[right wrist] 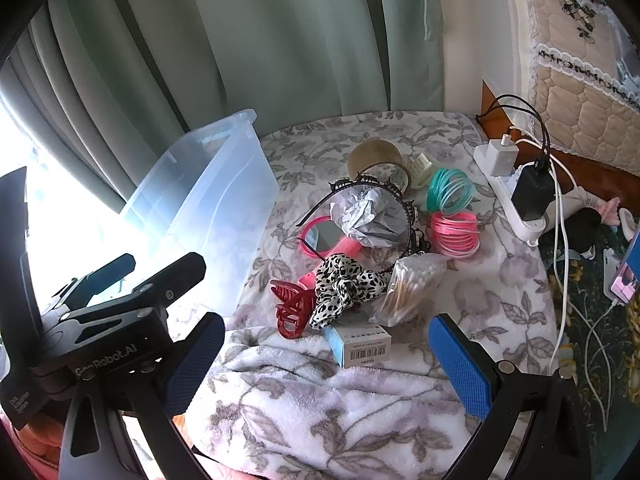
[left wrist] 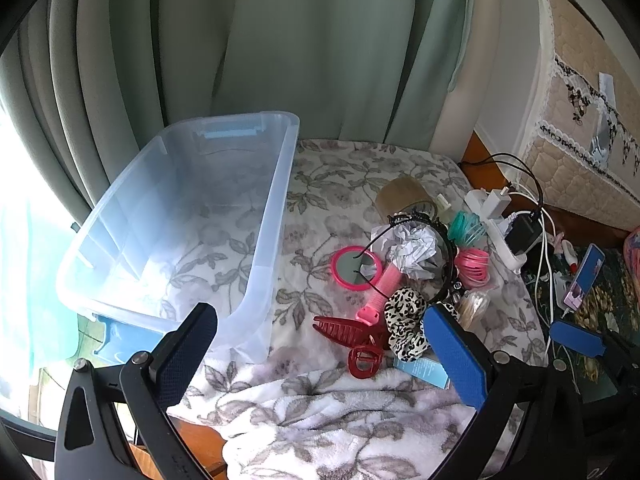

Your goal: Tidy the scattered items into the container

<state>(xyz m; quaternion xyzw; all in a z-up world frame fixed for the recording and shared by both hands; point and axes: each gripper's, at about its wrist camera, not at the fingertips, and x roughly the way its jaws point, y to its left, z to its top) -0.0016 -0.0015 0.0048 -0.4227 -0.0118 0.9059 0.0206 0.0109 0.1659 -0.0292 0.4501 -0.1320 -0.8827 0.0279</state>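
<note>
A clear plastic bin [left wrist: 256, 240] stands empty on the left of a floral blanket; it also shows in the right wrist view [right wrist: 224, 184]. A pile lies right of it: red claw clip [left wrist: 348, 336] [right wrist: 292, 308], leopard scrunchie [left wrist: 404, 320] [right wrist: 344, 284], pink hand mirror [left wrist: 356, 270] [right wrist: 324, 236], crumpled paper [right wrist: 368, 216], black headband [right wrist: 404, 200], pink coils [right wrist: 456, 234], teal coils [right wrist: 450, 190], cotton swab bag [right wrist: 412, 288], small box [right wrist: 360, 344], tape roll [right wrist: 376, 156]. My left gripper [left wrist: 320, 344] is open and empty, near the clip. My right gripper [right wrist: 328, 364] is open and empty over the box.
A white power strip [right wrist: 516, 200] with chargers and cables lies at the blanket's right edge. A phone [right wrist: 624, 280] rests further right. Green curtains [left wrist: 280, 40] hang behind. A quilted mattress [left wrist: 580, 120] stands at the back right. The left gripper's body [right wrist: 100, 320] shows left of the right gripper.
</note>
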